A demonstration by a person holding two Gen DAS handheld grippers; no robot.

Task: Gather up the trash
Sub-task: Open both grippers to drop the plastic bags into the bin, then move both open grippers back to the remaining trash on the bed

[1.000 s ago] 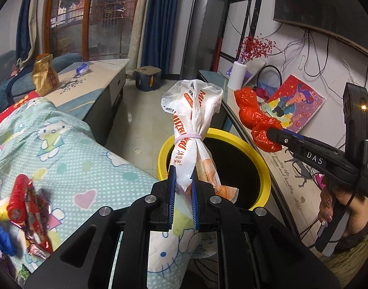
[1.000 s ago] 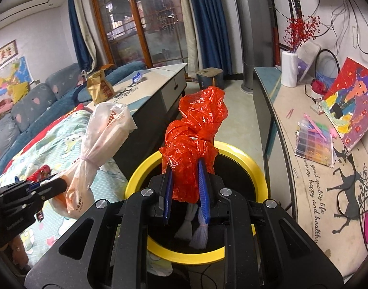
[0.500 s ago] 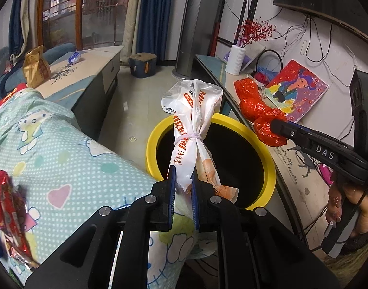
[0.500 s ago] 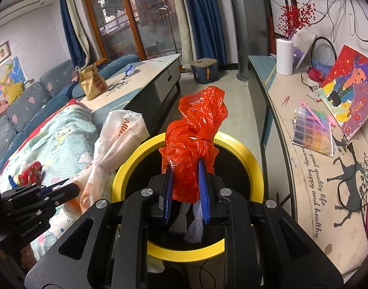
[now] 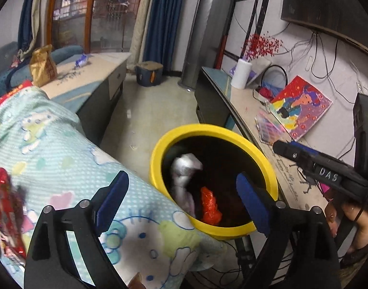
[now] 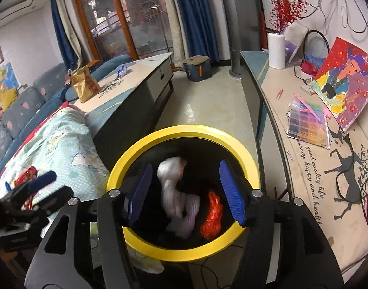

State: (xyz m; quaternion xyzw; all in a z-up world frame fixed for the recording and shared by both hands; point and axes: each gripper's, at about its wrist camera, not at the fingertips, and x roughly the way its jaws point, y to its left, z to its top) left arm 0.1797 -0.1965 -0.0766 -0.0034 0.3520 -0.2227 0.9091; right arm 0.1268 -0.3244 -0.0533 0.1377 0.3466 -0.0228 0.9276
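Two bags, white bag (image 6: pixel 176 197) and red bag (image 6: pixel 211 216), inside yellow bin (image 6: pixel 184 130); left tongs (image 5: pixel 181 202), right tongs (image 6: pixel 184 192) just opened, empty.

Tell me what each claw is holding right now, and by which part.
Nothing. Both the left claw and right claw are open; the white bag and red bag are in the bin.

A white plastic bag (image 6: pixel 176 195), tied and motion-blurred, is inside the black bin with the yellow rim (image 6: pixel 184 130). Just beside it, on its right, is a crumpled red plastic bag (image 6: pixel 211 216), lower inside the same bin.
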